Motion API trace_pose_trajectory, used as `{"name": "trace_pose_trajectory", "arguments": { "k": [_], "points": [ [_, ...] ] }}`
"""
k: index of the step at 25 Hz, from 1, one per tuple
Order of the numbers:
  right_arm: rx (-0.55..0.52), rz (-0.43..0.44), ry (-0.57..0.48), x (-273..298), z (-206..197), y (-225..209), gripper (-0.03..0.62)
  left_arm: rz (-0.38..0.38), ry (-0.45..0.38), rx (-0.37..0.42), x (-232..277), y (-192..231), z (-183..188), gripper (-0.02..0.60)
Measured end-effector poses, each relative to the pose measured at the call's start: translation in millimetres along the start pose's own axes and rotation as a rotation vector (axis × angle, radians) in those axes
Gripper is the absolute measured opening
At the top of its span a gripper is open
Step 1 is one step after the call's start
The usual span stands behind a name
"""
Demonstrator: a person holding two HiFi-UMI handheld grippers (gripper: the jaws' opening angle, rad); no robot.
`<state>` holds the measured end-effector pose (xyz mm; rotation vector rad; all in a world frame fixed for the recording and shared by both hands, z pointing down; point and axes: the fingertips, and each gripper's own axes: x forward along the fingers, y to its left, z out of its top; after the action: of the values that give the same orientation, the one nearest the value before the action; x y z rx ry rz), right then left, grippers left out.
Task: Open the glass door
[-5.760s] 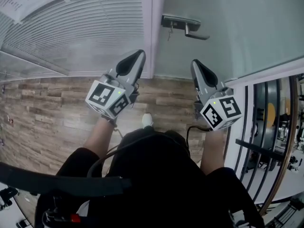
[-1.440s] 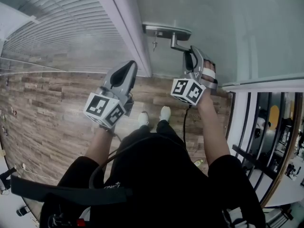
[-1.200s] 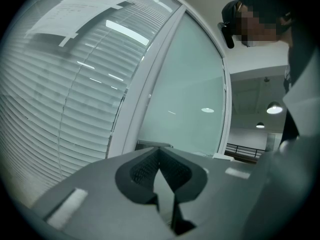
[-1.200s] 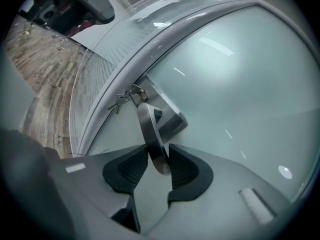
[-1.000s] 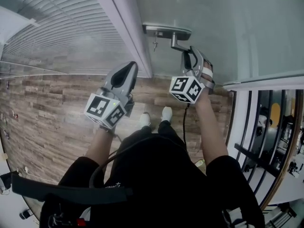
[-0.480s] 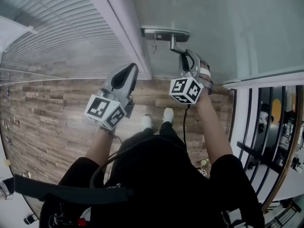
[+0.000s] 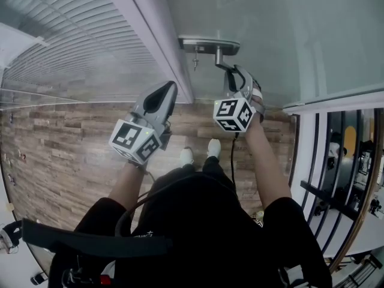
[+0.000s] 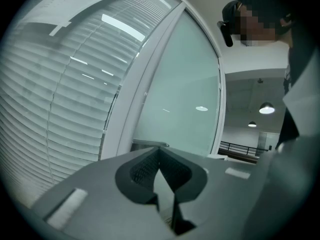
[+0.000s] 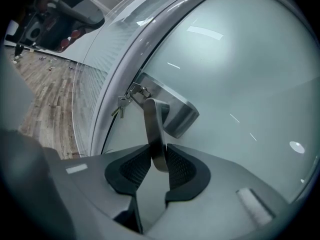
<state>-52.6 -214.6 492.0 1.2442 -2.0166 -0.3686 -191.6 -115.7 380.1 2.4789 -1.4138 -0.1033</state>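
The frosted glass door (image 7: 288, 35) carries a metal lock plate (image 7: 208, 43) with a lever handle (image 7: 227, 66). My right gripper (image 7: 239, 80) is shut on that lever. In the right gripper view the lever (image 9: 154, 129) runs down from the plate (image 9: 172, 109) into my right gripper (image 9: 159, 156), and both pads press on it. A bunch of keys (image 9: 121, 104) hangs from the lock. My left gripper (image 7: 165, 92) hovers left of the handle, in front of the white door frame (image 7: 153, 35). It holds nothing, and in its own view my left gripper (image 8: 160, 151) has its tips together.
A glass wall with slatted blinds (image 7: 66, 35) fills the left side. Wood-plank floor (image 7: 66, 137) lies below, with the person's shoes (image 7: 201, 152) close to the door. A dark railing (image 7: 345, 179) stands at the right.
My right gripper came up from beside the door onto the lever and closed on it. Over the last second it rolled and the lever tipped downward. The left gripper barely moved.
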Motion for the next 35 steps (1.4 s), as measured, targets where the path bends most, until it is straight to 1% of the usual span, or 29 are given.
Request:
{"name": "trace_pose_trajectory", "arguments": {
  "k": [5, 11, 23, 25, 27, 35],
  "points": [
    [-0.056, 0.004, 0.021, 8, -5, 0, 0.089, 0.002, -0.006, 0.012, -2, -1, -3, 0.002],
    [-0.09, 0.005, 0.026, 24, -10, -2, 0.091, 0.018, -0.01, 0.015, -1, -1, -11, 0.002],
    [-0.135, 0.018, 0.028, 56, 4, -21, 0.089, 0.016, -0.025, 0.014, 16, -12, 2, 0.002],
    [-0.163, 0.011, 0.022, 61, 7, -27, 0.089, 0.02, -0.025, 0.014, 18, -14, 4, 0.0],
    [-0.212, -0.005, 0.017, 65, 11, -36, 0.091, 0.027, -0.025, 0.017, 20, -15, 7, 0.002],
    [-0.338, 0.001, 0.021, 87, 18, -59, 0.086, 0.052, -0.026, 0.021, 32, -26, 4, 0.002]
  ]
}}
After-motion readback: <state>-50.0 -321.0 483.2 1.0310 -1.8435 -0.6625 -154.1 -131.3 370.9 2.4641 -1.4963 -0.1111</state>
